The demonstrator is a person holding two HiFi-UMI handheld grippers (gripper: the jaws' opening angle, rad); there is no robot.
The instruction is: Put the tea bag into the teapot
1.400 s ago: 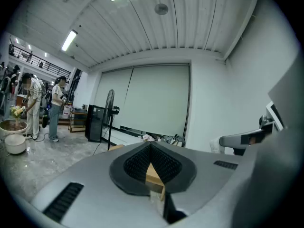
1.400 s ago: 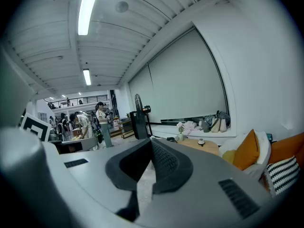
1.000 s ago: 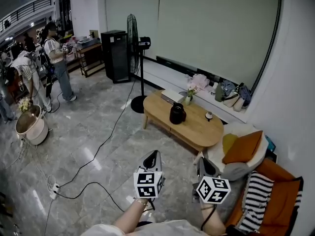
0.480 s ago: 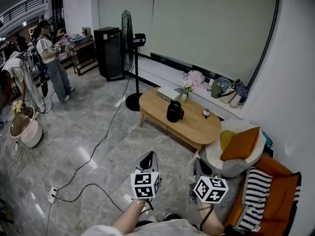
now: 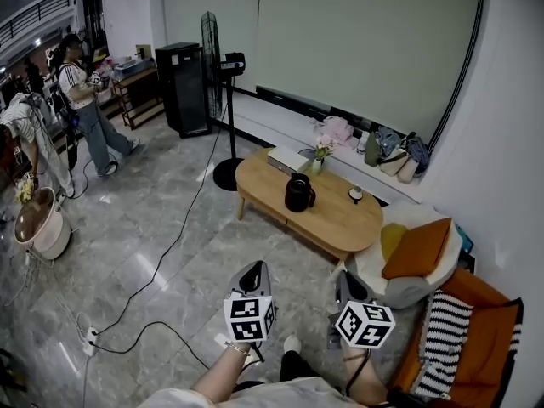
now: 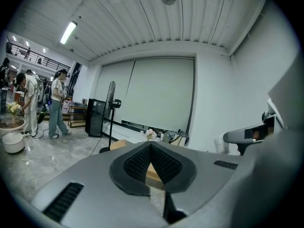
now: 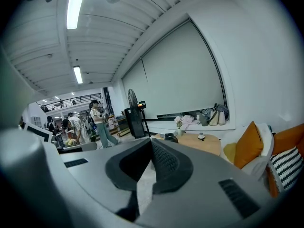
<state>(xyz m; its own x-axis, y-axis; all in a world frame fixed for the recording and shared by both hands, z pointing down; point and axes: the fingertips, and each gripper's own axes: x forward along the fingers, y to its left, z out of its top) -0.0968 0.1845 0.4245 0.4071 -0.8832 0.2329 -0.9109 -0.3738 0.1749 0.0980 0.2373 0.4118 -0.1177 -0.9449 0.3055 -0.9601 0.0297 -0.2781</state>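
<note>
A black teapot (image 5: 298, 193) stands on the oval wooden coffee table (image 5: 340, 223) across the room; it also shows small in the right gripper view (image 7: 170, 137). A small white cup (image 5: 356, 195) sits to its right on the table. No tea bag can be made out at this distance. My left gripper (image 5: 257, 267) and right gripper (image 5: 344, 277) are held side by side in front of me over the marble floor, far short of the table. Both are shut with nothing between the pads (image 6: 150, 144) (image 7: 151, 141).
A vase of flowers (image 5: 320, 155) and a flat box (image 5: 287, 160) share the table. A standing fan (image 5: 212, 49), black cabinet (image 5: 181, 87), floor cables (image 5: 170, 253) and power strip (image 5: 89, 334) lie left. Cushioned seats (image 5: 416, 253) stand right. People (image 5: 81, 100) stand far left.
The view has shifted a little toward the table, and a shoe now shows at the bottom. Both grippers stay shut and keep their place in the view.
</note>
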